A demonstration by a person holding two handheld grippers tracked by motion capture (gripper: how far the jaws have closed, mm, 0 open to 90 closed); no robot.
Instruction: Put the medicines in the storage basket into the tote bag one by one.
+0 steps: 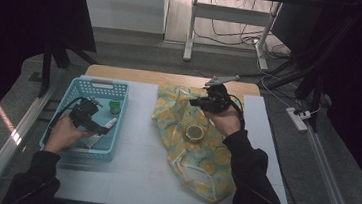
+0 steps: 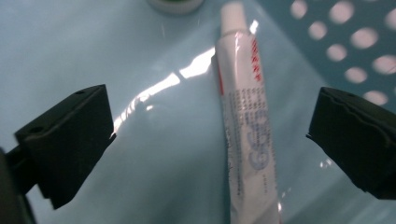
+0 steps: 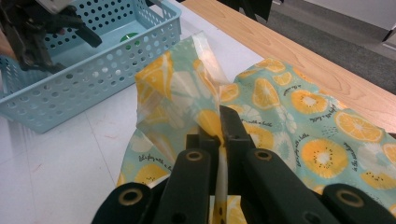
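Observation:
A white tube (image 2: 245,116) with red and blue print lies on the floor of the light-blue basket (image 1: 101,82). My left gripper (image 2: 210,140) hangs just over it, open, one jaw on each side of the tube and neither touching it. In the high view this left gripper (image 1: 98,127) is inside the basket, next to the tube (image 1: 110,122). My right gripper (image 3: 219,126) is shut on the edge of a teal bag with an orange-slice print (image 3: 299,121) and holds that edge raised off the table. The right gripper (image 1: 196,102) is over the bag's far end (image 1: 199,154).
A small green-capped item (image 1: 114,106) stands in the basket beyond the tube. A roll of tape (image 1: 194,133) rests on the bag. The white table top (image 1: 132,167) has a wooden strip (image 1: 171,78) along its far edge. Cables and a desk frame lie on the floor behind.

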